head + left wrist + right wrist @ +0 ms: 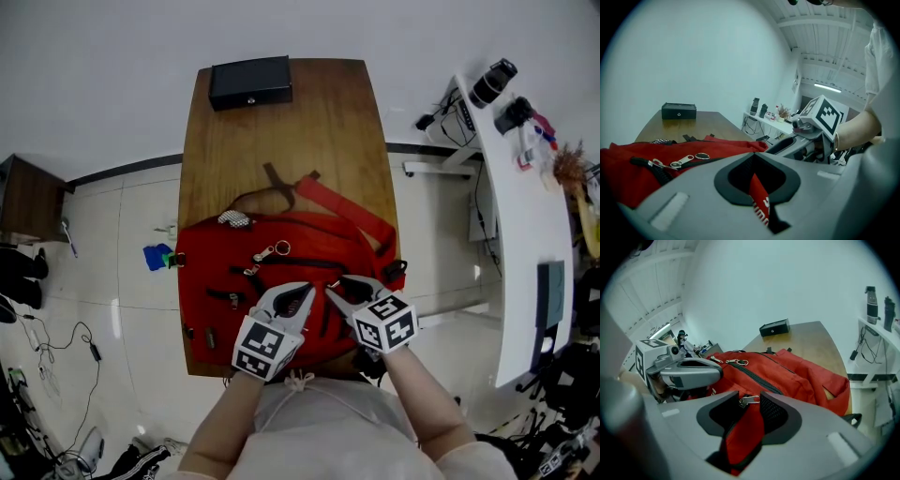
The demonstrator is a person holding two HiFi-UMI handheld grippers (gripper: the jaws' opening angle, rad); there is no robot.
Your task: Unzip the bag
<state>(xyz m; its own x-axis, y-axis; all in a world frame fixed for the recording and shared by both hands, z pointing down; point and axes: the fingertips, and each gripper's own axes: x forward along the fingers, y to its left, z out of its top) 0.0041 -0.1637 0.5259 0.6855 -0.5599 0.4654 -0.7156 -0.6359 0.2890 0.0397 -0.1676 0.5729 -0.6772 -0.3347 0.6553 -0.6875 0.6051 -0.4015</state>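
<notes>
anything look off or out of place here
Nothing damaged or spilled. The red backpack lies flat on the wooden table, its straps splayed loosely. One small blue and green thing lies on the floor beside the table, looking dropped.

Beyond the red fabric backpack (281,272), the bare brown wooden tabletop (328,122) gives you open room up to the black rectangular box (249,82) at the far end. On the backpack's far side, its red straps (342,211) sprawl across the wood. At its near edge, your left gripper (300,292) and right gripper (337,287) crowd each other closely.
</notes>
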